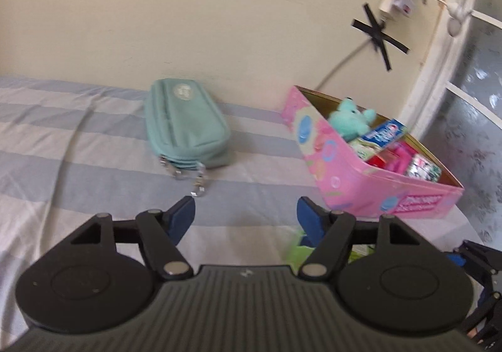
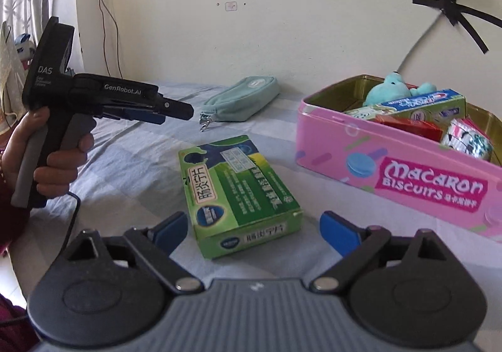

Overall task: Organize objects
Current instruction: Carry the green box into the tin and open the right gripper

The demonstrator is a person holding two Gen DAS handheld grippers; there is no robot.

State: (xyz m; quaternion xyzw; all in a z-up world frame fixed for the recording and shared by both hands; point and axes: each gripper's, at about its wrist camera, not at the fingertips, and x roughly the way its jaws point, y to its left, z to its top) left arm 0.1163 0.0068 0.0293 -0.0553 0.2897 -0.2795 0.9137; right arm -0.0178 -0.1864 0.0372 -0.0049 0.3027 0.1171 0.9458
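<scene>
Lower centre: right gripper (image 2: 252,231) spread wide around flat green cardboard medicine box (image 2: 240,192) on striped bed (image 2: 125,160); light, stiff, best pinched across long sides.

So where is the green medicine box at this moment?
In the right wrist view, the green medicine box lies flat on the striped bedsheet, just ahead of the open right gripper, left of the pink biscuit tin.

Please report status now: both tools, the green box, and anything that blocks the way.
Left tool open, empty. Right tool open, straddling near end of green box, not gripping. Pink tin beside it, already holding items. Nothing in the way.
</scene>
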